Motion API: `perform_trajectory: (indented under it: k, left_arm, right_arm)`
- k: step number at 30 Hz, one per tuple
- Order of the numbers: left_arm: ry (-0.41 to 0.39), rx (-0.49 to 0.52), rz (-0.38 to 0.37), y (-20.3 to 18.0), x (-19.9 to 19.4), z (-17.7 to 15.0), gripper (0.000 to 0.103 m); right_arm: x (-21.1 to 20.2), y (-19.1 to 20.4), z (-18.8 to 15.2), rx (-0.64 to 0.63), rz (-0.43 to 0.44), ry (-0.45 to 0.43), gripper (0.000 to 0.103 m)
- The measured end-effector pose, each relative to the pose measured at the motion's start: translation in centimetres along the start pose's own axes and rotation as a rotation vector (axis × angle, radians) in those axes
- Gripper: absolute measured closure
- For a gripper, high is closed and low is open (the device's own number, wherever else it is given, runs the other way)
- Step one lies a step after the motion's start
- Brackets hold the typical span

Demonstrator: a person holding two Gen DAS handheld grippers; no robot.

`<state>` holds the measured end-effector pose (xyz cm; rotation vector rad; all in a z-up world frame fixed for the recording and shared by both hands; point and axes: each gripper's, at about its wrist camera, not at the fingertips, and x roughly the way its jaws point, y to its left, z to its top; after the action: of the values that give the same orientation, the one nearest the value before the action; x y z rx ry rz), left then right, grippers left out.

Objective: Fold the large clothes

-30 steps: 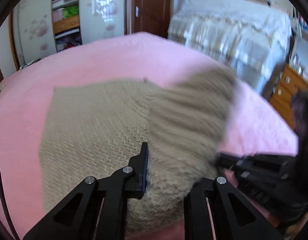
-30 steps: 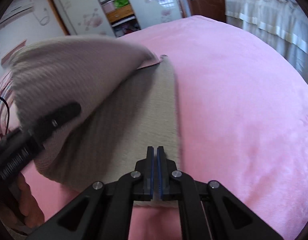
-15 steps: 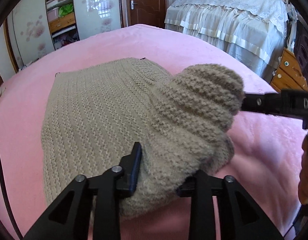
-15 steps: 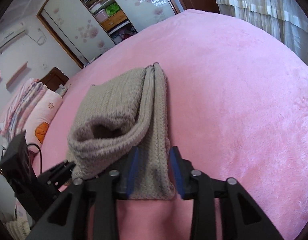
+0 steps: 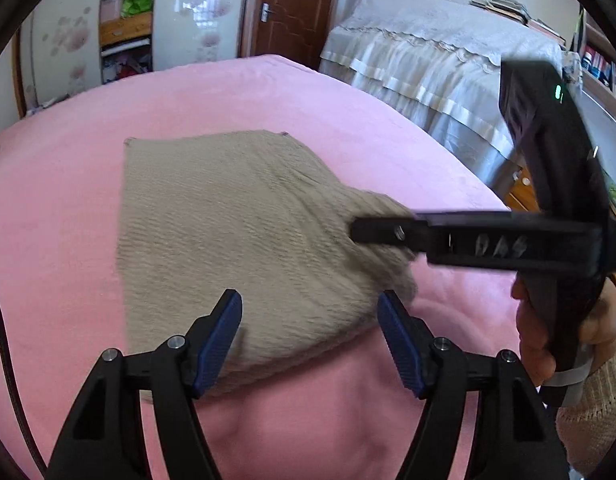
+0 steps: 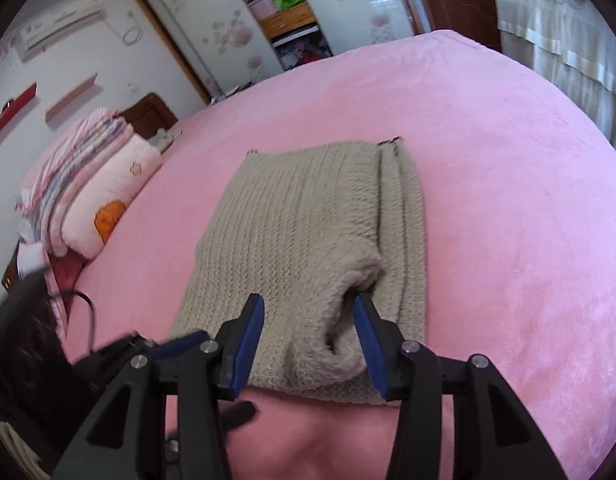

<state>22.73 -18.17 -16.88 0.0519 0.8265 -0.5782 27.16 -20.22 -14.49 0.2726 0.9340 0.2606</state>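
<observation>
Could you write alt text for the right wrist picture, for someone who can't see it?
A folded beige knit sweater lies on a pink blanket, its near edge bunched between the opening jaws of the right gripper, which no longer press it. Pillows and a wardrobe sit behind.

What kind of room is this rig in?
Most likely a home bedroom: a beige knit sweater lies folded on a pink bed cover, with stacked bedding by the headboard and an open wardrobe behind.
</observation>
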Motion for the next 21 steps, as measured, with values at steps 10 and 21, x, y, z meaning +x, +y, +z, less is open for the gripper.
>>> perform_trajectory:
  k: [10, 21]
  left_arm:
    - [0.075, -0.211, 0.166, 8.5, 3.2, -0.9, 0.034]
    - [0.138, -0.273, 0.142, 11.0, 4.5, -2.3, 0.024]
  right_arm:
    - [-1.7, -1.7, -3.5, 0.031, -0.131, -0.055, 0.094]
    - [2.9, -1.2, -5.1, -0.003, -0.229, 0.046, 0.093]
